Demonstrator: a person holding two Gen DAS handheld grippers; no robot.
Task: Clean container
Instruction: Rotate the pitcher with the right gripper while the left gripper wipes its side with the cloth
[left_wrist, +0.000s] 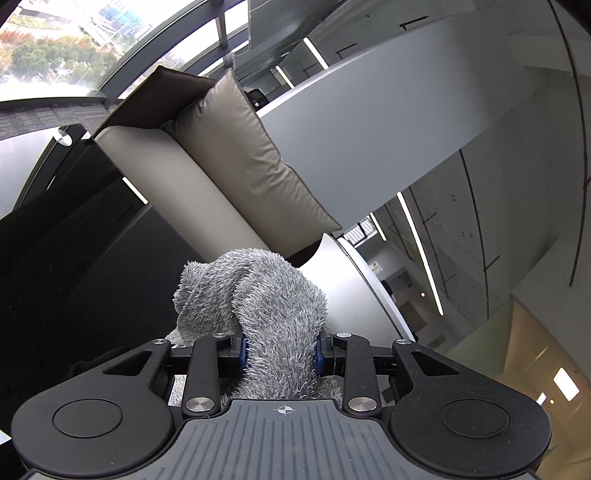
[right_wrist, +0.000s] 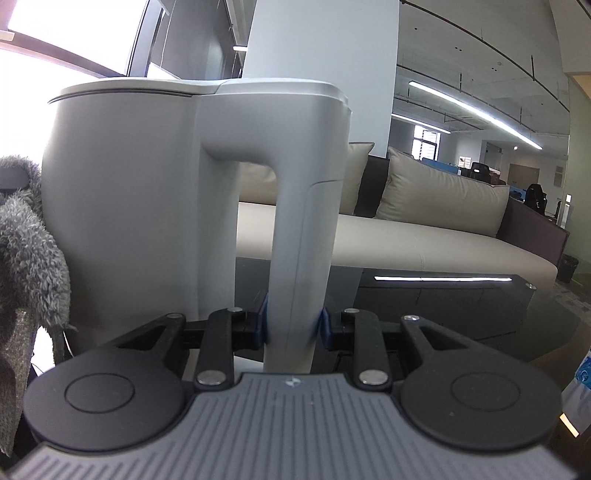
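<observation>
The right gripper (right_wrist: 293, 325) clamps the handle of the grey container (right_wrist: 122, 192), holding it upright and steady above the dark glass table (right_wrist: 461, 302), while the left gripper (left_wrist: 281, 350) pinches a fluffy grey cloth (left_wrist: 258, 291) bunched at the container's side, probably touching, though the edge blurs.
</observation>
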